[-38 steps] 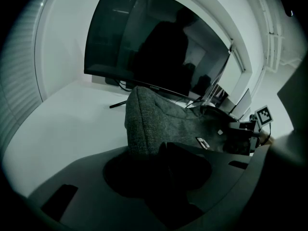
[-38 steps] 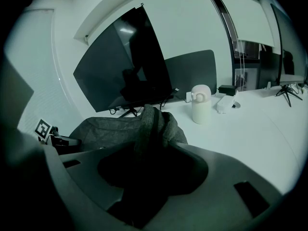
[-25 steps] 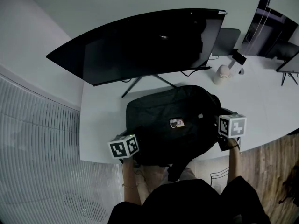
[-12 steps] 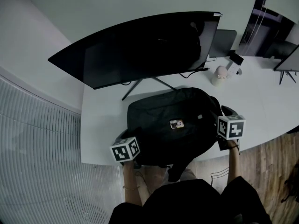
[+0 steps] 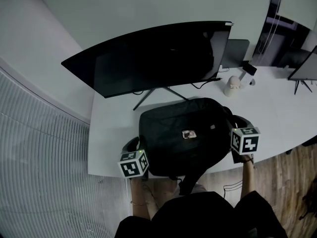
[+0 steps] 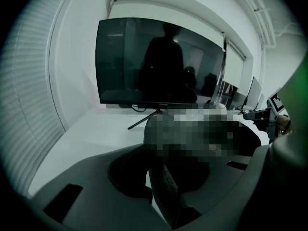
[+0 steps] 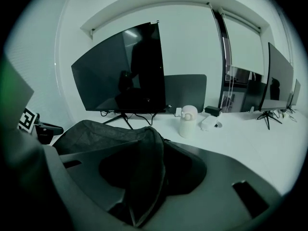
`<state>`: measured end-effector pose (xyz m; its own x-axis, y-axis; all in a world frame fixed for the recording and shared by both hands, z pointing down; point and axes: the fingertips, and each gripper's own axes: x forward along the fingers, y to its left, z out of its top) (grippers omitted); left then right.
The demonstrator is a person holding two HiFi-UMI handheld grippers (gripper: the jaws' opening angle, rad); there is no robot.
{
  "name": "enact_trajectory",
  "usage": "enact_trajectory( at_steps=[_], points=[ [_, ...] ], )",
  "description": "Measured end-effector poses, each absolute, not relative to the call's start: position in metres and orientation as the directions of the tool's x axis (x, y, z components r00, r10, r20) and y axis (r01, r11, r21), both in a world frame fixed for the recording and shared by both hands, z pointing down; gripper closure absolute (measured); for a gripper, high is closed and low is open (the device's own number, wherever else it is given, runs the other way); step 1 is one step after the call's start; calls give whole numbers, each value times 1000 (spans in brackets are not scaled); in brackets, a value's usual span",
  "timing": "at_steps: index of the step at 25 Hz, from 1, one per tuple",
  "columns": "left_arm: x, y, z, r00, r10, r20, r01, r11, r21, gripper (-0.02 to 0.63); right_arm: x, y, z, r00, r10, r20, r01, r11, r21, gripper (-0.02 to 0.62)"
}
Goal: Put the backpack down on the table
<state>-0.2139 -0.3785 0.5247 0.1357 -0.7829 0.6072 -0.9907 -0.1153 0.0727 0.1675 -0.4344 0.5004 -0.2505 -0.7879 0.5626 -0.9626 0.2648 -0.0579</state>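
Fabric is bunching between the jaws on both sides: my left tool point(image 6: 168, 182) and right tool point(image 7: 144, 182) have just been closing, and each is now pinching a fold of the backpack point(image 5: 183, 133). Between the two tools, the backpack is looking more gathered than a second ago, lying mostly on the counter point(image 5: 111, 133) with a strap hanging off toward me. I am judging this a fresh grip to settle it fully.

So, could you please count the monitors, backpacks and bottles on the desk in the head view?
monitors: 2
backpack: 1
white bottle: 1
total: 4
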Motion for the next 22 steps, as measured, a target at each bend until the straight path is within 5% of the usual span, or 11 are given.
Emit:
enact_trajectory(
  at_steps=[6, 22],
  points=[
    [-204, -372, 504, 174, -803, 571, -980, -196, 23, 577, 168, -426, 484, -232, -823, 518, -966, 258, -24, 569],
    [-191, -358, 433, 225, -918, 326, -970, -243, -14, 591, 152, -403, 414, -347, -913, 215, -938, 339, -76, 581]
  ],
)
